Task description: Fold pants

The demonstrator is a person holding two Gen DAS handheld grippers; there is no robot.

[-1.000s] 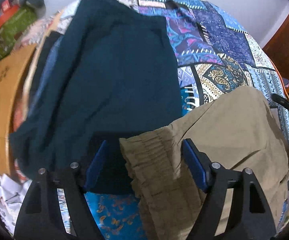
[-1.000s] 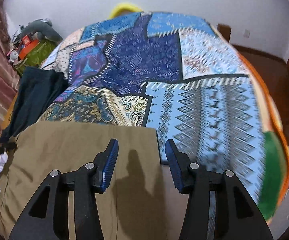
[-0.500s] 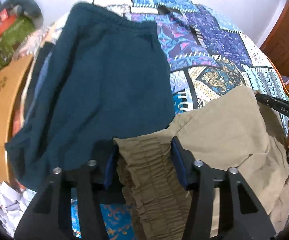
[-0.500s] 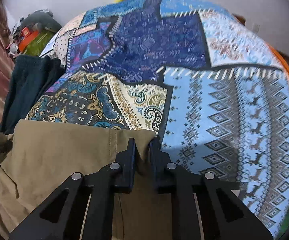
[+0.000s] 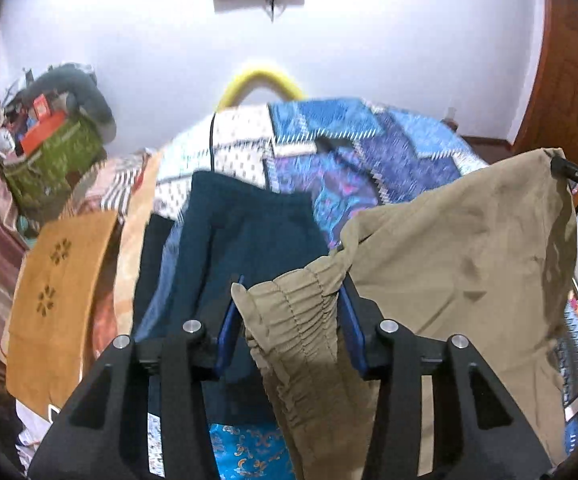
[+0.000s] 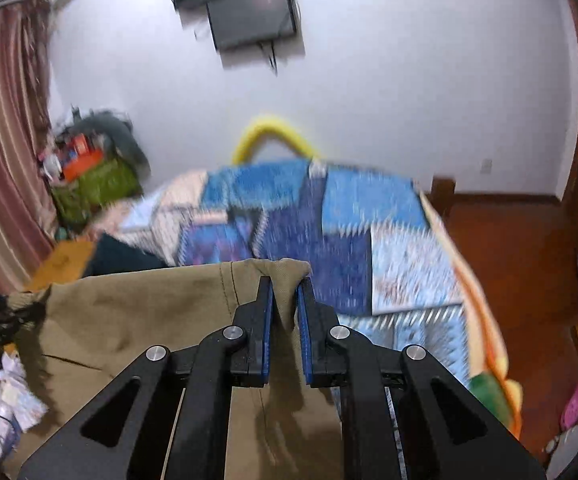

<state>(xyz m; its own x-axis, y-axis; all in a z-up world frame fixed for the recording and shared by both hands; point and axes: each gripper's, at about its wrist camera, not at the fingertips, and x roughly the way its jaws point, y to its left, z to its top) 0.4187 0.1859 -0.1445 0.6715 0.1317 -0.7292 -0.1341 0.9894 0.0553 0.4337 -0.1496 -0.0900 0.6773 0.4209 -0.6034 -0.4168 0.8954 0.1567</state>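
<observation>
Nearest, the left claw [image 5: 289, 326] is clamped on the gathered elastic waistband [image 5: 293, 320] of the khaki pants [image 5: 469, 256]; its jaws have just been closing on that bunch. The right claw [image 6: 286, 322] is pinched shut on a far corner of the same fabric. The pants hang between them above the patchwork bedspread [image 5: 369, 152].

Risk: the thin right-hand pinch may slip under tension. Farther left, the hanging cloth may snag the dark teal garment [image 5: 241, 248].

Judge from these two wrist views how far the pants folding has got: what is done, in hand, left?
Done: the left gripper is clamped on the gathered waistband of the khaki pants, the right gripper on another edge. In hand: the pants hang lifted between both, above the patchwork bedspread. Left: no fold shows yet; the dark teal garment lies beside.
</observation>
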